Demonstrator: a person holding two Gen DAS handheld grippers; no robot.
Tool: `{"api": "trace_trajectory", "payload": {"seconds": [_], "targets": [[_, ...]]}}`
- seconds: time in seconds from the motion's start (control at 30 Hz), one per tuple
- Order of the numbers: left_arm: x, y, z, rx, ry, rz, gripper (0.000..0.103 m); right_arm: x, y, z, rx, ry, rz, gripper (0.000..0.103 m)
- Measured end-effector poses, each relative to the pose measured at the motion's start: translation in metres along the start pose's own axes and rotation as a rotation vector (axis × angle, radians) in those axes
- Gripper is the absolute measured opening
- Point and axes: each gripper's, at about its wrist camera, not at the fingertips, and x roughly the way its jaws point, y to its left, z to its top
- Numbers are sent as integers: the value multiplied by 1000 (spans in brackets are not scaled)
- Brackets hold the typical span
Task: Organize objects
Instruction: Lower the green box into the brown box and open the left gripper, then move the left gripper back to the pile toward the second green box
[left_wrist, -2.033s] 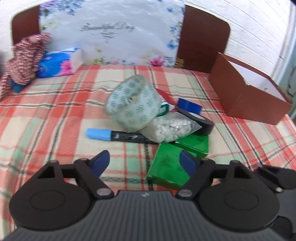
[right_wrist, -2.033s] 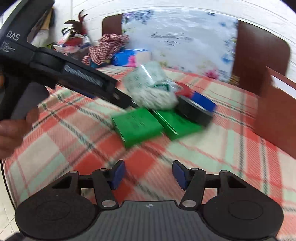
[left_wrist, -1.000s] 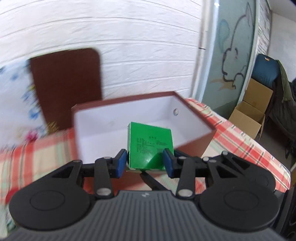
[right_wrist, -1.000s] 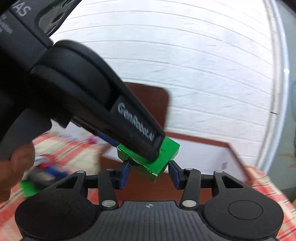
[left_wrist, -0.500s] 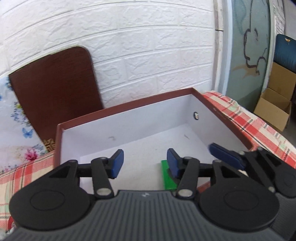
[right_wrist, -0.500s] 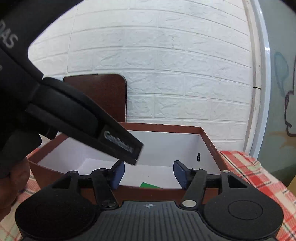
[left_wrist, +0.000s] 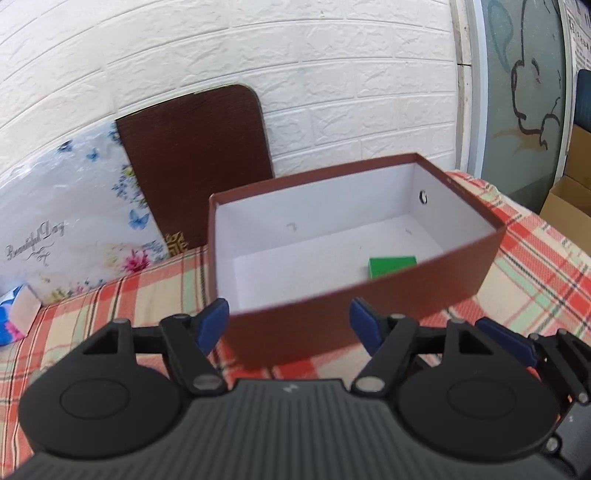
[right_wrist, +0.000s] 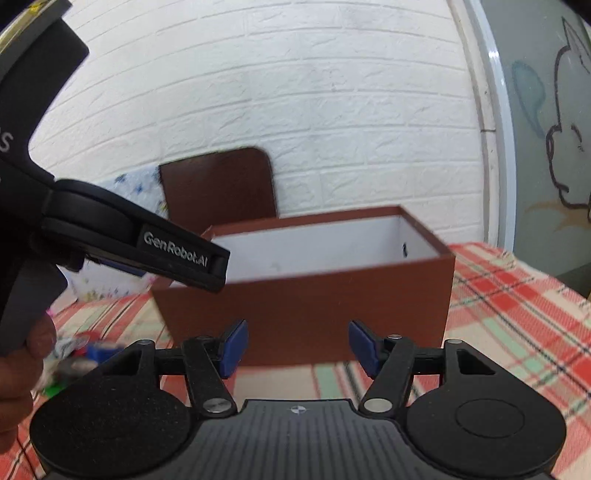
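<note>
Green box (left_wrist: 392, 265) down inside the brown cardboard box (left_wrist: 354, 310), flat on its white floor by the near wall, ahead and a little right of the left gripper (left_wrist: 290, 325); a second ago clamped upright between these same blue pads, now let go. Left jaws opening, nothing between them, only the near wall of the brown cardboard box seen through the gap. Tips drawn back to the near side of that wall, no longer over the opening. Right gripper's blue pad (left_wrist: 506, 341) just showing at the lower right edge of this view. Only one green box visible on the floor from here; the second, if dropped too, hidden behind the near wall, cannot tell. From the right wrist view: right gripper (right_wrist: 297, 345) likewise empty and opening, pads spread in front of the brown cardboard box (right_wrist: 306, 299), which stands just ahead and slightly above; a second ago a green box pinched here as well, now gone from the jaws. Interior floor hidden from this low angle. Left gripper's black finger (right_wrist: 173, 258) crossing in from the upper left, with a hand (right_wrist: 22, 369) at the left edge. Blurred leftover items (right_wrist: 85, 354) far to the lower left on the plaid cloth (right_wrist: 517, 306). Judging by this: drop-off done, both tools free, remaining pile probably next.
</note>
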Motion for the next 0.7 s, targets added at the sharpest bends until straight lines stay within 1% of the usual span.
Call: {"api": "trace_trajectory", "payload": {"seconds": [0.1,0.23,0.33,0.4,0.6,0.7], "targets": [[-7,7,-24,1,23,18,77,10,2,-11,17,76,31,63],[-5,22,-60,-33,98,53,77,22,9,-28,69,207,77,63],[-5,35,-85,-60,145,82,77,24,19,-41,67,279,90,63],[-7,45,-99,-79,164,88,77,21,27,-47,52,303,96,63],[-9,73,-135,-136,215,123,77,13,55,-51,-26,327,111,64],[-9,89,-150,-161,229,150,77,11,68,-53,-70,334,120,68]]}}
